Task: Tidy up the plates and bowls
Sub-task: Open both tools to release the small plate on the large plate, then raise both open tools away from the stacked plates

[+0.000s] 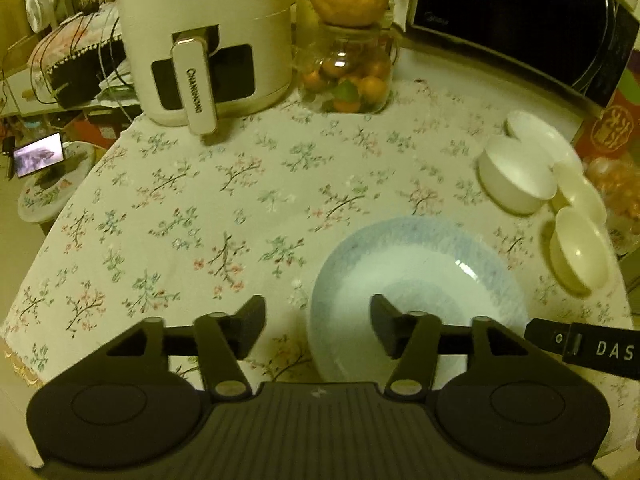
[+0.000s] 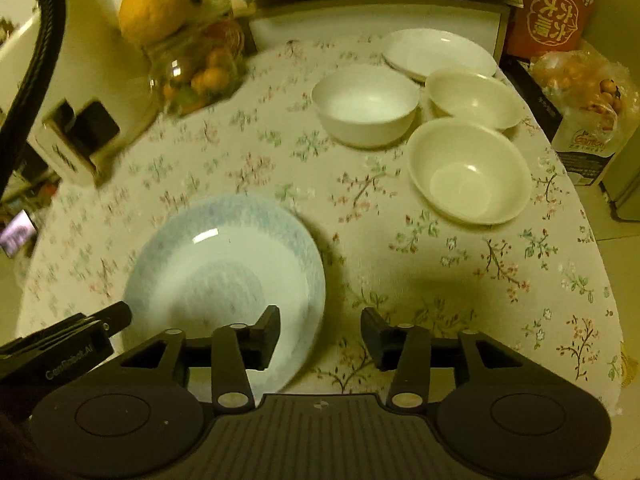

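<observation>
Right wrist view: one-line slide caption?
Open right gripper above blue-rimmed plate; three white bowls and white plate behind.

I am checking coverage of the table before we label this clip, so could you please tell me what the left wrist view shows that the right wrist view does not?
Only the left wrist view shows the whole white air fryer with its handle, plus cluttered shelves at far left.

Only the right wrist view shows the white plate fully, the red carton, the bag of small fruit and all three white bowls unblurred.

Both show the blue-rimmed plate on the floral tablecloth, the fruit jar, the microwave, and open fingers holding nothing.
</observation>
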Motion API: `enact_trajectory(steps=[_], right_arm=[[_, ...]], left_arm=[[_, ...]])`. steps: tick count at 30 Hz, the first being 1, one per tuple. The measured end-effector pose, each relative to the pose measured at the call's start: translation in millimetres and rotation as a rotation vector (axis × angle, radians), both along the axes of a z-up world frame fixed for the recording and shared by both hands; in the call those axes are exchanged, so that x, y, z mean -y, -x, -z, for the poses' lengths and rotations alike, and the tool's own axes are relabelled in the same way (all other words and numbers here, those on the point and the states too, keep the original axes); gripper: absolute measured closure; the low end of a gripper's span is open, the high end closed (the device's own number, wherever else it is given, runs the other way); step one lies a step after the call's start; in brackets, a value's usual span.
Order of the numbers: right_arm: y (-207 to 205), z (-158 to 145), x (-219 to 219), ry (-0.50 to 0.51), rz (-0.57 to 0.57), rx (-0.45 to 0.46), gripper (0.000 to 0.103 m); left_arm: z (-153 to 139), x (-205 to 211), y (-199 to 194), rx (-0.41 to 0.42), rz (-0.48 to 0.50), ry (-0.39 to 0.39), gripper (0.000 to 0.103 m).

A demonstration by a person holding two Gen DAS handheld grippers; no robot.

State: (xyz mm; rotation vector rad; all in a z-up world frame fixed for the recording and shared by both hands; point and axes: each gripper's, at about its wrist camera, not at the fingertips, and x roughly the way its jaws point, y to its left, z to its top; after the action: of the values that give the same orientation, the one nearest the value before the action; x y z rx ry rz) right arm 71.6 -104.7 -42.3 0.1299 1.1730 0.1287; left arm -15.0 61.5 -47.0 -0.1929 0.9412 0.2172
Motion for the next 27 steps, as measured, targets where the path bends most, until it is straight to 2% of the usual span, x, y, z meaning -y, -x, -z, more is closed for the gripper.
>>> enact_trajectory(steps=[6,11,14,17,22,27], right_arm=[[-14.2,-17.9,16.9,-0.066,0.035,0.024,0.045],[-28.1,-38.3,33.1,-0.069,0.02,0.081,0.024],[-37.9,-47.6,48.8,-0.075,0.032,0.104,0.018],[-47.9,-51.8,65.8,-0.085,0.068,0.112,0.016],[-65.5,-55.1,91.6,-0.083,0.124,0.121,0.013],[-81.9,-46.1,113.7,-0.072,0.198,0.094,0.013]], left_arm=[[-8.7,7.8,-15.4,0.01,0.054,0.031,0.025],[-16.8,9.0,-32.2,0.012,0.093,0.076,0.012],[-24.7,0.5,-43.4,0.032,0.071,0.124,0.009],[-29.8,-3.3,-56.2,0.043,0.049,0.133,0.009],[-31.1,8.6,-76.0,0.039,0.07,0.14,0.009],[-30.2,26.5,-94.1,0.03,0.114,0.148,0.009]])
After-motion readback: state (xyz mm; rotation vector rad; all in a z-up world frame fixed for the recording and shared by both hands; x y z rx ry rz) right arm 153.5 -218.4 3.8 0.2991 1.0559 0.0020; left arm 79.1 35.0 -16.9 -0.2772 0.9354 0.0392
